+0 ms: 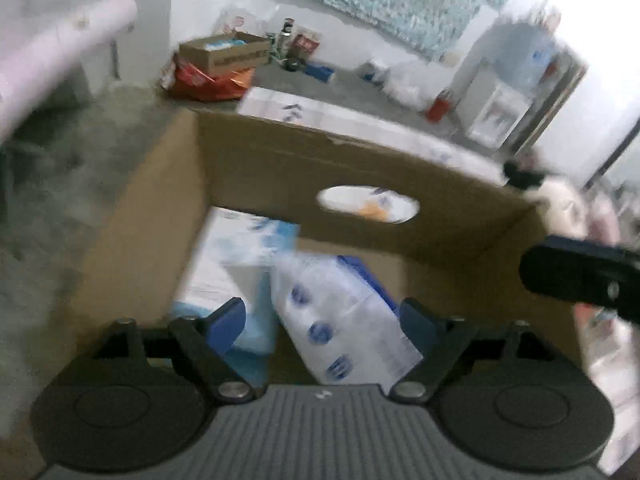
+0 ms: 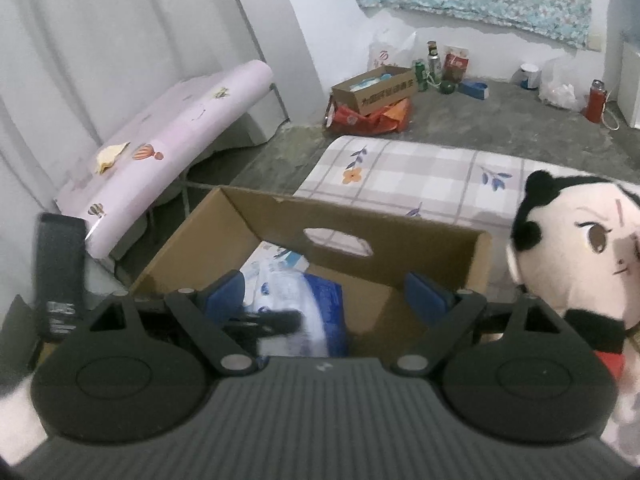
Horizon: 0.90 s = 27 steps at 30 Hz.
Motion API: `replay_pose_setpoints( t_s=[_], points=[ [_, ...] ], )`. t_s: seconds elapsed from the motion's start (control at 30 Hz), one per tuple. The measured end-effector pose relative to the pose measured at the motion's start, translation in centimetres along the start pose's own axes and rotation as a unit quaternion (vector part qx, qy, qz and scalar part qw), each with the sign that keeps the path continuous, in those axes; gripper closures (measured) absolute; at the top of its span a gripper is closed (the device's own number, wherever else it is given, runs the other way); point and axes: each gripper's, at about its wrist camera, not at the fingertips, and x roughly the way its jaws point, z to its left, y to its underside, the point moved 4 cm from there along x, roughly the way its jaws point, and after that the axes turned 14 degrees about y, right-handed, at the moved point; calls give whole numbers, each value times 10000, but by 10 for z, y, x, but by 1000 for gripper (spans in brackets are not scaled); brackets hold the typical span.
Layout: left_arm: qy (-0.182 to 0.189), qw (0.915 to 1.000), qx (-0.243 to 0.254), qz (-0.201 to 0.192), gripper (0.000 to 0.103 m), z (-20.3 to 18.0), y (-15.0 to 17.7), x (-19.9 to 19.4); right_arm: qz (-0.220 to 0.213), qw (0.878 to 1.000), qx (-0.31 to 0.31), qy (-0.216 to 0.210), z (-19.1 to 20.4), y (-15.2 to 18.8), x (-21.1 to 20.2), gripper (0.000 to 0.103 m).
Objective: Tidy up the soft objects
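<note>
Both grippers, left point(image 1: 322, 320) and right point(image 2: 332, 296), hang wide open and empty over the box point(image 2: 436, 252) (two packs already inside). The doll point(image 2: 580, 248) sits beside it. I think the right one should grab it next.

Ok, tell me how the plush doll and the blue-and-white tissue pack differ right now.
The plush doll sits outside the cardboard box, to its right; the tissue pack lies inside it. The doll is fuzzy fabric with a face; the pack is glossy printed plastic. Neither is held: both grippers, left and right, are open.
</note>
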Motion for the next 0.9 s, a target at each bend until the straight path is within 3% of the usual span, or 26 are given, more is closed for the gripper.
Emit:
replay_pose_setpoints(
  t_s=[0.07, 0.17, 0.23, 0.27, 0.3, 0.33, 0.4, 0.47, 0.57, 0.67, 0.7, 0.8, 0.9],
  points=[
    [-73, 9998, 40, 174, 25, 4, 1, -6, 36, 10000, 12, -64, 5, 2, 4, 16],
    [418, 9974, -409, 411, 25, 9, 8, -1, 65, 9999, -30, -92, 12, 4, 9, 16],
    [559, 9950, -560, 612, 30, 7, 16, 8, 62, 9999, -54, -122, 15, 4, 10, 16],
    [659, 9941, -595, 625, 35, 6, 21, 11, 67, 9999, -71, -124, 16, 4, 10, 16],
    [826, 9931, -626, 548, 53, 5, 25, 10, 63, 9999, -96, -126, 17, 5, 10, 16],
    [980, 9915, -671, 530, 64, 3, 24, 14, 53, 9998, -120, -118, 17, 5, 9, 16],
    [992, 9919, -657, 435, 70, -2, 19, 22, 28, 9998, -167, -84, 16, 6, 9, 16],
    [779, 9961, -153, 373, 72, -12, 10, 33, 39, 9998, -164, -71, 14, 6, 10, 16],
    [702, 9933, 608, 686, 69, -22, 2, 50, 65, 9999, -99, -124, 9, 8, 9, 16],
    [1023, 9885, 729, 840, 62, -15, 3, 50, 74, 9998, -65, -164, 6, 9, 8, 16],
    [1028, 9890, 640, 851, 51, -11, 3, 50, 63, 9998, -60, -183, 5, 9, 7, 16],
    [853, 9937, -292, 664, 25, 6, 3, 42, 52, 9998, -54, -200, 4, 9, 7, 16],
    [1096, 9906, -772, 268, 20, 12, 0, 36, 0, 9998, -76, -189, 3, 8, 6, 16]
  ],
)
